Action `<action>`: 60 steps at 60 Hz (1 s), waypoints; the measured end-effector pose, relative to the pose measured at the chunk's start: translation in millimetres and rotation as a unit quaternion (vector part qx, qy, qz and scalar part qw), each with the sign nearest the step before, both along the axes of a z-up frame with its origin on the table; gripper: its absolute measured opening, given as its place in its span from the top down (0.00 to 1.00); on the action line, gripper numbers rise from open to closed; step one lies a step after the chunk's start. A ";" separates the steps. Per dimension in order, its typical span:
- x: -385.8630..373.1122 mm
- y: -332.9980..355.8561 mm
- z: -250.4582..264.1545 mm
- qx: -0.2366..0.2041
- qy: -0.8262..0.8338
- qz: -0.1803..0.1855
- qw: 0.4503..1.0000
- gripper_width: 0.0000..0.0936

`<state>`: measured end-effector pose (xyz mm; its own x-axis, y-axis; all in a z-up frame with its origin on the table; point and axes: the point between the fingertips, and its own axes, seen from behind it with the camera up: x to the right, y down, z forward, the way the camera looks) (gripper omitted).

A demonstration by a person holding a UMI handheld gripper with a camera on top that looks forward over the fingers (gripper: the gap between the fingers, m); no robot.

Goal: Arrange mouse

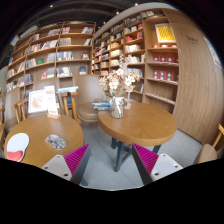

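Observation:
No mouse shows in the gripper view. My gripper [112,160] is open and holds nothing, its two pink pads [78,158] wide apart. It is raised above the grey floor [110,165], well back from the tables. Beyond the fingers stands a round wooden table [145,122] with a glass vase of flowers [118,100] and a small blue object next to the vase. A second round wooden table [40,135] stands to the left, just beyond the left finger, with a round white and red thing [17,147] and a small dish [56,142] on it.
Tall wooden bookshelves [60,55] full of books line the back and right walls. A grey armchair [90,95] stands behind the tables. Wooden chairs stand at the left and at the far right [212,148]. Open floor lies between the two tables.

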<state>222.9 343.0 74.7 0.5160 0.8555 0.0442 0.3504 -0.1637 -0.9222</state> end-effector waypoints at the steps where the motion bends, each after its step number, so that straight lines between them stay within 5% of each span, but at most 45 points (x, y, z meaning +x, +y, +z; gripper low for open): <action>1: -0.3 -0.1 0.1 0.001 0.000 0.001 1.000 0.09; 21: -23.8 -44.7 -8.7 0.014 -0.007 0.073 0.997 0.09; 46: -58.2 -161.0 -17.1 -0.010 -0.006 0.242 0.970 0.09; 60: -84.1 -161.4 -39.1 -0.016 -0.038 0.255 0.966 0.09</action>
